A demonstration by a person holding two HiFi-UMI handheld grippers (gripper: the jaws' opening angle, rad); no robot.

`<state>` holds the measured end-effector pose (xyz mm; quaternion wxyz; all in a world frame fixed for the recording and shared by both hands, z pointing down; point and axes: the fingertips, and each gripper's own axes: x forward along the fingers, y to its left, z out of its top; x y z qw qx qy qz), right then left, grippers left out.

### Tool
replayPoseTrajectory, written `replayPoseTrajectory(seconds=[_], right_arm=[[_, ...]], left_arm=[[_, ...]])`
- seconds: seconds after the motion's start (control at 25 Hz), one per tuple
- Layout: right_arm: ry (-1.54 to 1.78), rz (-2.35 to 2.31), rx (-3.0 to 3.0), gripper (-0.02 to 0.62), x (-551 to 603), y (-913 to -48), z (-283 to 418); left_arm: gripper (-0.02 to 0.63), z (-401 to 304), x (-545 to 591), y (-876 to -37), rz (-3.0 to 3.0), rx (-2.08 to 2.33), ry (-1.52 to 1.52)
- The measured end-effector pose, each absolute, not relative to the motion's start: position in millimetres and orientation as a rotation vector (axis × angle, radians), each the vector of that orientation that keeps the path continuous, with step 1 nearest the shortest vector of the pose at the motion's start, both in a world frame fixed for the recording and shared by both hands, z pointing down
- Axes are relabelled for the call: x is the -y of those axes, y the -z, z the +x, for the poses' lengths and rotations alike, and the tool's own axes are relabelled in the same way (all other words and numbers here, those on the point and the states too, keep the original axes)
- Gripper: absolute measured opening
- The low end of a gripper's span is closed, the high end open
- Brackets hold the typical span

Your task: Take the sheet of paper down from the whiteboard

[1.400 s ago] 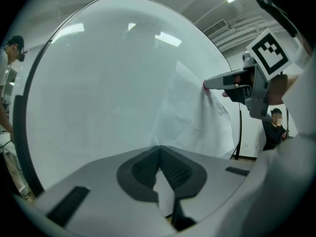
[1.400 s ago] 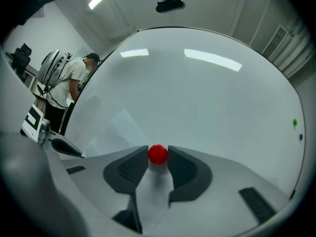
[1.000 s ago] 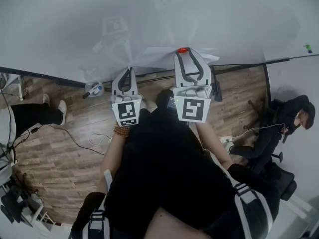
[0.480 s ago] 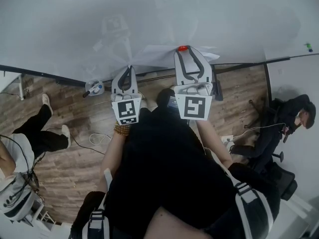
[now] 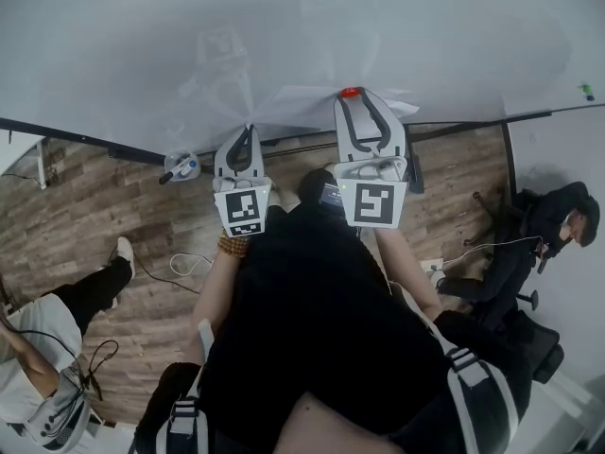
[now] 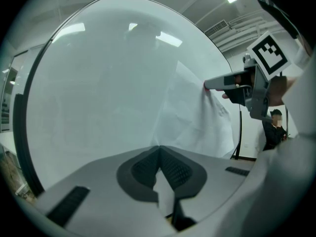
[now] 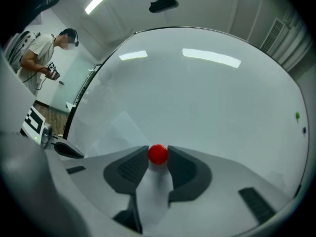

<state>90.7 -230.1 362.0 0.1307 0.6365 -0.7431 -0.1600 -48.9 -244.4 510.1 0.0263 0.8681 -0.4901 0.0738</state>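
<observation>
A white sheet of paper (image 5: pixel 307 103) hangs on the whiteboard (image 5: pixel 284 26), pinned at its upper right by a red round magnet (image 7: pixel 158 153). My right gripper (image 5: pixel 353 98) is shut on that magnet, one jaw touching each side of it. My left gripper (image 6: pixel 159 147) is shut on the sheet's lower left corner, and the paper (image 6: pixel 195 112) rises from its tips towards the right gripper. In the head view the left gripper (image 5: pixel 245 132) sits lower and to the left of the right one.
A blue and white object (image 5: pixel 180 166) rests on the board's bottom rail. One person sits at the right (image 5: pixel 553 225), another moves at the lower left (image 5: pixel 47 367). Cables (image 5: pixel 184 265) lie on the wood floor. A small green mark (image 5: pixel 586 91) is on the board's right side.
Both grippers have held almost still, the right one drifting slightly right. The person at the left has walked down towards the lower left corner.
</observation>
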Motion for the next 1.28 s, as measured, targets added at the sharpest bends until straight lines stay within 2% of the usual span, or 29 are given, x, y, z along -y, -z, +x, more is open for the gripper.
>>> replayPoseTrajectory(seconds=[1.28], right_arm=[[0.306, 1.900, 2.210, 0.115, 233.0, -365.5, 95.0]], left_arm=[[0.011, -48.5, 247.5, -511.2, 2.678, 1.498, -0.202]])
